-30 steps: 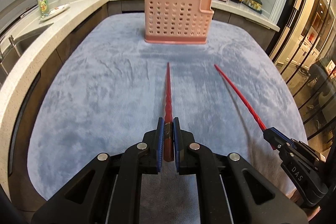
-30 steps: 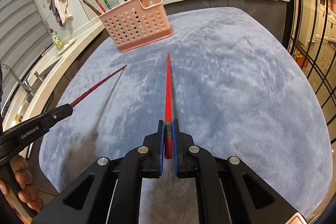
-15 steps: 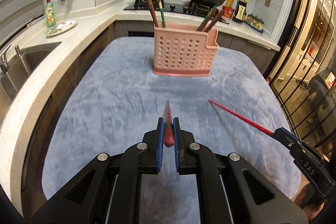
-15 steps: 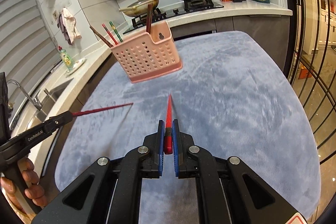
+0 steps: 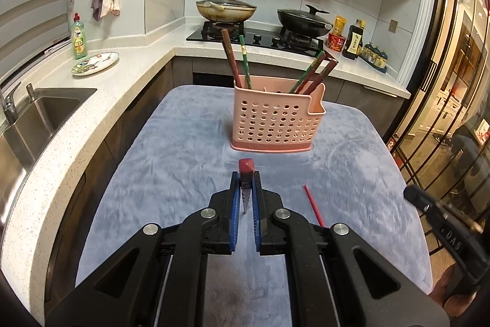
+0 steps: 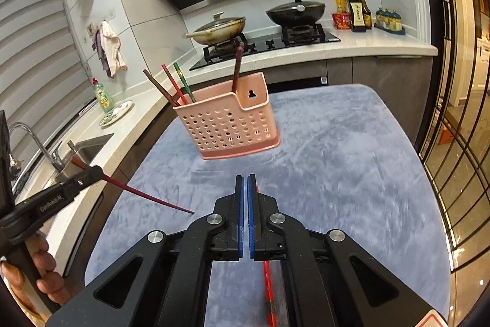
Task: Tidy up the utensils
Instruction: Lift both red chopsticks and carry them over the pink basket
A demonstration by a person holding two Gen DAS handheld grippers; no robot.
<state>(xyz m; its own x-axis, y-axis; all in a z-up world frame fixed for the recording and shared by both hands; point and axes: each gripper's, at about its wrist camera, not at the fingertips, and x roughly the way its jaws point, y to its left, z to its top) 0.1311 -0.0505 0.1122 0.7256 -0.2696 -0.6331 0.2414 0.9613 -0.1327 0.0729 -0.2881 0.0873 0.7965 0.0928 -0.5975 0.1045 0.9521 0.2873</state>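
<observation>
A pink perforated holder [image 5: 275, 121] [image 6: 232, 127] stands at the far end of the blue-grey cloth [image 5: 183, 173] [image 6: 337, 173], with several chopsticks upright in it. My left gripper [image 5: 246, 177] [image 6: 96, 172] is shut on a dark red chopstick [image 5: 246, 166] [image 6: 147, 195]. Its blunt end sticks up above the fingers and its tip slants down towards the cloth. My right gripper [image 6: 246, 183] [image 5: 410, 192] is shut on a bright red chopstick [image 6: 267, 284] [image 5: 312, 204], which hangs under the fingers. Both grippers hover above the cloth, short of the holder.
A sink [image 5: 46, 112] and tap lie in the counter on the left, with a soap bottle [image 5: 79, 39] and a plate [image 5: 95, 63]. Two lidded pans [image 5: 226, 9] sit on the hob behind the holder. Sauce bottles [image 5: 355, 39] stand right of it. Glass doors line the right side.
Both grippers have risen above the cloth. Each chopstick, which pointed forward towards the holder, has swung in its grip and now slants downward.
</observation>
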